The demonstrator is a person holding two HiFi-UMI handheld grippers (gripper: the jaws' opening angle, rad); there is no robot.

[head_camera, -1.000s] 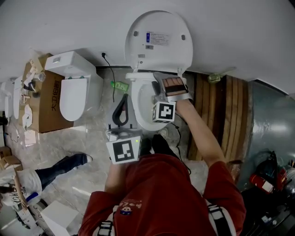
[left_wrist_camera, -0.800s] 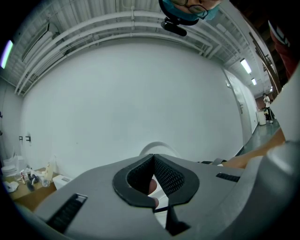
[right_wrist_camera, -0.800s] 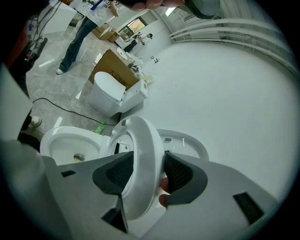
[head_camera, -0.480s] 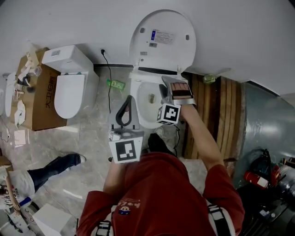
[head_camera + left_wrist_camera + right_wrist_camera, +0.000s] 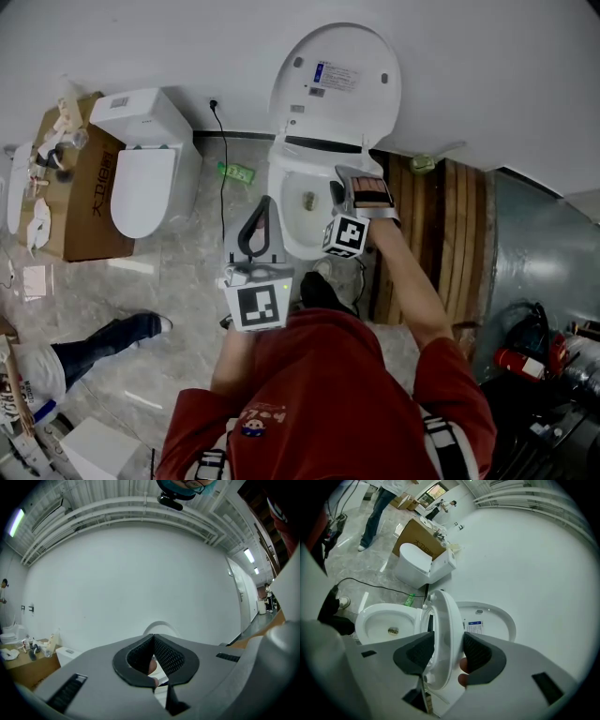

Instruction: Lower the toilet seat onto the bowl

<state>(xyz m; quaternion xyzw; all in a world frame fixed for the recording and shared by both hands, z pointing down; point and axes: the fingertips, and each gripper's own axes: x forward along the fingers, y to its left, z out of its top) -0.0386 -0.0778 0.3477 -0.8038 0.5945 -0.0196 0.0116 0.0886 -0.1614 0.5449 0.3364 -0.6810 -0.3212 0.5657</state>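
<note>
Since a second ago your right gripper (image 5: 446,645) has come a little down and toward you, away from the raised lid (image 5: 497,620). Its jaws have just been closing, with the toilet seat (image 5: 443,616) between them. Now the pads stand still rather wide apart, but each one lies against a face of the seat rim, so I judge that the seat is held. Your left gripper (image 5: 153,641) has also shifted a little sideways. Its jaws are together at the tips and hold nothing; it points level at the white wall (image 5: 140,564).

From the right gripper, the seat stands on edge, about half way between the lid and the bowl (image 5: 365,616). Its long axis runs straight ahead of the jaws, toward the hinge. The lid is behind it, on the right side of the tool. The open bowl lies to the left of the tool and lower. So the coming move should turn the seat leftward and down around the hinge. Your right hand is the nearer one; the left hand is well apart from the seat.
</note>
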